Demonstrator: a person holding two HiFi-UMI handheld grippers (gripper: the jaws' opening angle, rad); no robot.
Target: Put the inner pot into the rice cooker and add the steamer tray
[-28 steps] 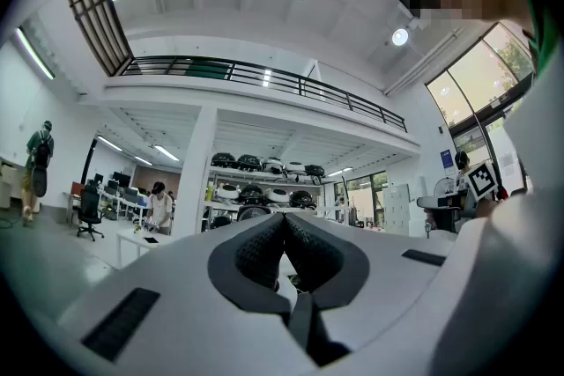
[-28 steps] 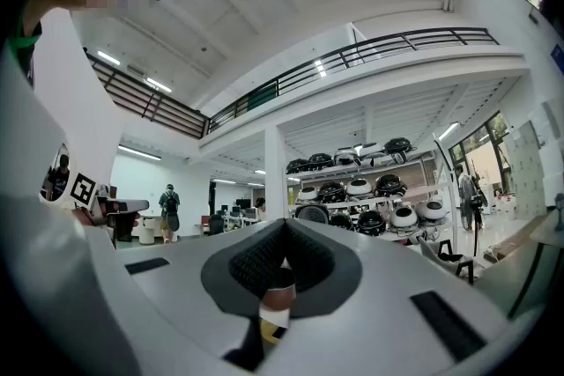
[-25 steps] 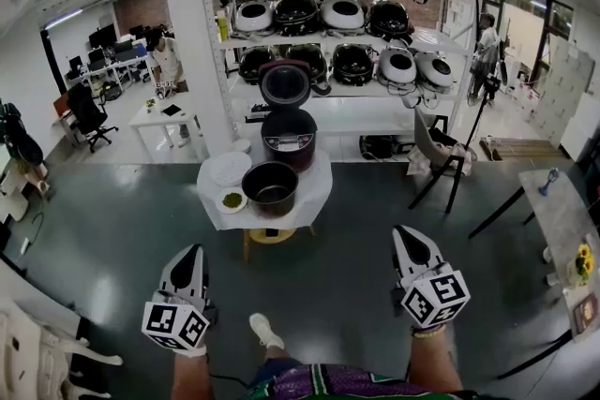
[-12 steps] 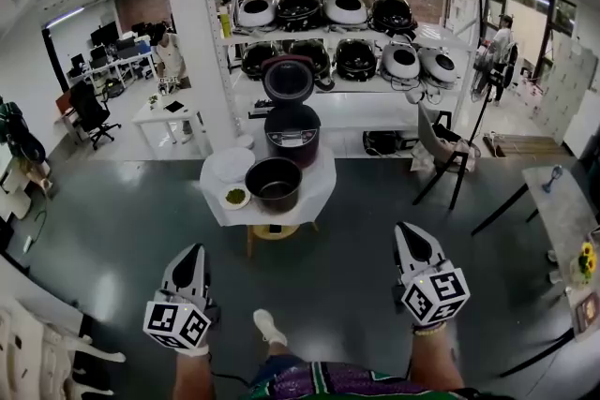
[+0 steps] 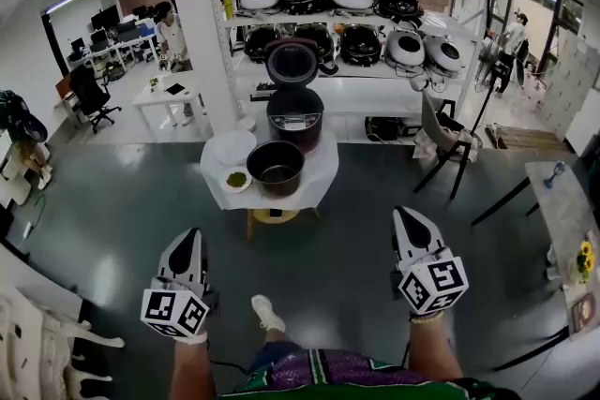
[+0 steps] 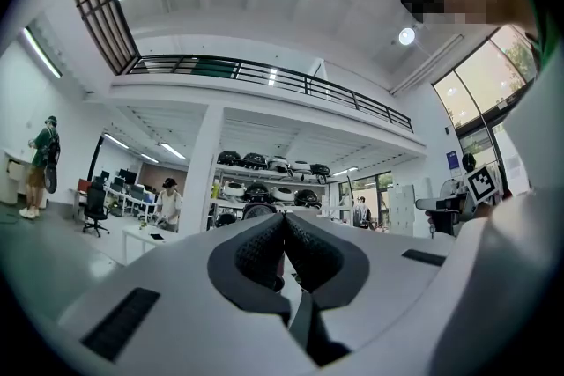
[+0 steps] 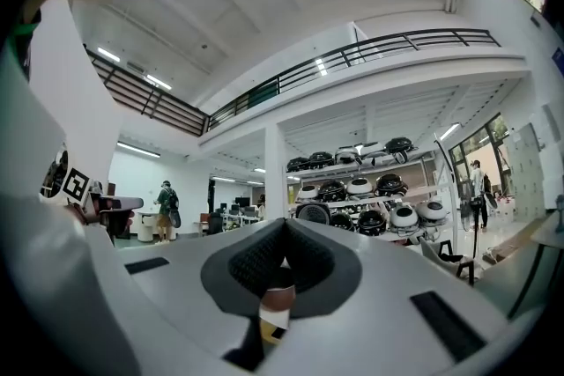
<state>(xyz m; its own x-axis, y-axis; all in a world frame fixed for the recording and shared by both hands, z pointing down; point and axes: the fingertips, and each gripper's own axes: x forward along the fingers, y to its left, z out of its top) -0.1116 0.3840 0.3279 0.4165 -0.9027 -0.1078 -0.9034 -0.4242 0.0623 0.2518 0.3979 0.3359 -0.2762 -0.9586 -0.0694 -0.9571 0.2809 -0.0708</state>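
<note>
The left gripper (image 5: 189,237) and right gripper (image 5: 406,216) are sitting shut, holding nothing. I think walking close and opening wide are needed first, before grabbing the inner pot (image 5: 275,168) by its rim.

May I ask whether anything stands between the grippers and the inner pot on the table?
Nothing visible does. Only bare floor lies between the left gripper, the right gripper and the table; the inner pot sits at its near side, in front of the open rice cooker.
</note>
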